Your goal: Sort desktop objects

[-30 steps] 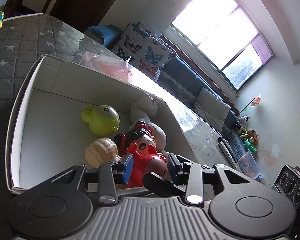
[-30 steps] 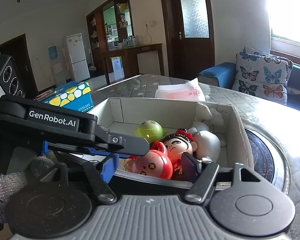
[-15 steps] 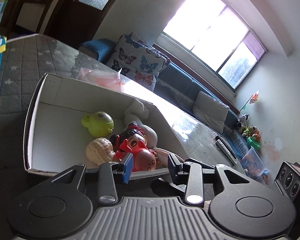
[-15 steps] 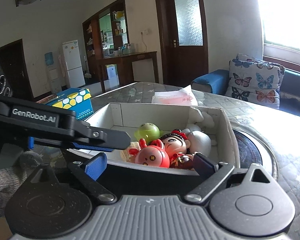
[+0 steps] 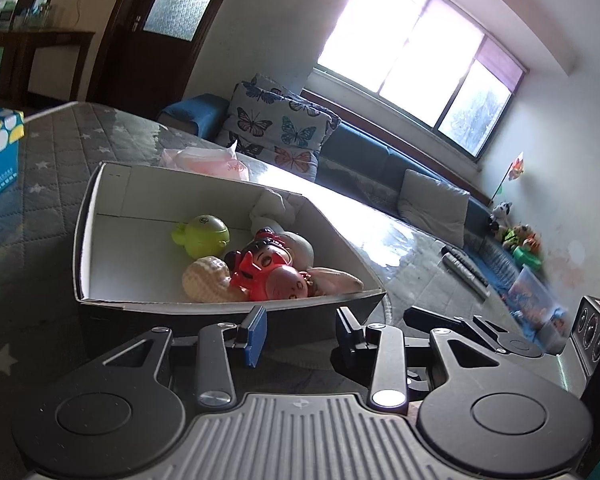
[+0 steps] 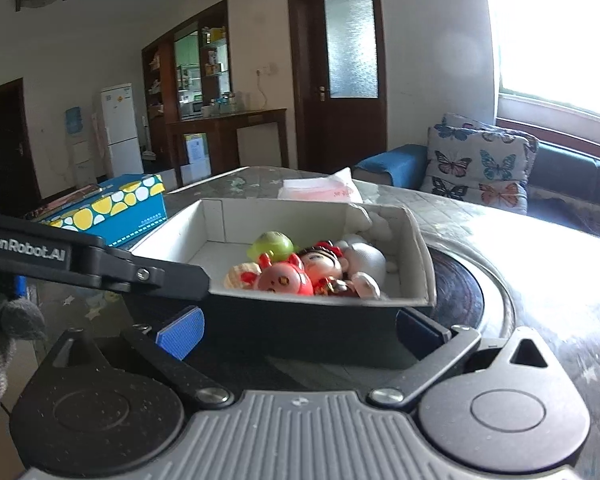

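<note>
Right wrist view: the right tool (image 6: 300,330) has just been opened wide, empty; the red pig toy (image 6: 286,280) is left in the cardboard box (image 6: 416,256).

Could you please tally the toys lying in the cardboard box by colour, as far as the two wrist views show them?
Green: 1, round toy
Red: 2, pig toy and doll
Cream knitted: 1, ball
White or pale: at least 2, soft toys against the box wall, partly hidden
Total: at least 6
</note>
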### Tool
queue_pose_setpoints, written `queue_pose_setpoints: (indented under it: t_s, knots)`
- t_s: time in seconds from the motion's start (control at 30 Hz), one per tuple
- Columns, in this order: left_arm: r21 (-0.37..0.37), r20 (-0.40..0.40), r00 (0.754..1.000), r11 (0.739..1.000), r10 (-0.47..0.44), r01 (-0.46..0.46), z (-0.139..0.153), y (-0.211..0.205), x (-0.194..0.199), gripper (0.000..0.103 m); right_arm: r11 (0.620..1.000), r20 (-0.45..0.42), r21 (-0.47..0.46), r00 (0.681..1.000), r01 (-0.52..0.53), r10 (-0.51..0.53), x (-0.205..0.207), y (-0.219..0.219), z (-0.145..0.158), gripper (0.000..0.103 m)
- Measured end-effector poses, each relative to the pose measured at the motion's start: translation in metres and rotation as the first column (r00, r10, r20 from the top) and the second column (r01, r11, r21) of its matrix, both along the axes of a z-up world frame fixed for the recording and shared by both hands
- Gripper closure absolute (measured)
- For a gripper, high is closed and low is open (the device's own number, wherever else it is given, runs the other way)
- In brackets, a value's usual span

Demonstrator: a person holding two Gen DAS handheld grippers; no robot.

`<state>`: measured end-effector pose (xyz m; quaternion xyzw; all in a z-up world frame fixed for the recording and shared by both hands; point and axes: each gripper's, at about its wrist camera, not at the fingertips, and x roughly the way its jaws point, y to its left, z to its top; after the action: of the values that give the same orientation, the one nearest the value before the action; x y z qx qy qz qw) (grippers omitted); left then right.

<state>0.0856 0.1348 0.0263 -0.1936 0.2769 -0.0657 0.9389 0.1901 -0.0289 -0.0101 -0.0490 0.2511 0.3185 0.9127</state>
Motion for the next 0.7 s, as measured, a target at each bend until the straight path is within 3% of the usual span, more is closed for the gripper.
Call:
queue_pose_setpoints:
  t_s: [0.33,0.53,0.7]
  knots:
    - [0.206,-0.047,0.997,0.977,0.063,-0.052,-0.008,-0.022,-0.01,0.062,0.997,-0.044,-0.026,0.997,0.067,-0.068,-0.011,-0.011,-0.02,0.0]
    - [0.254,-0.07,0.994,0.965,0.083,-0.062,-0.017,-0.028,-0.013,0.061,0.995,-0.079,-0.037,0.993,0.09,-0.092,-0.012,-0.015,-0.03,0.0]
    - [0.346,-0.086,0.987,0.933,0.134,-0.096,-0.024,-0.036,-0.016,0.061,0.994,-0.086,-0.049,0.991,0.097,-0.101,-0.015,-0.016,-0.036,0.0]
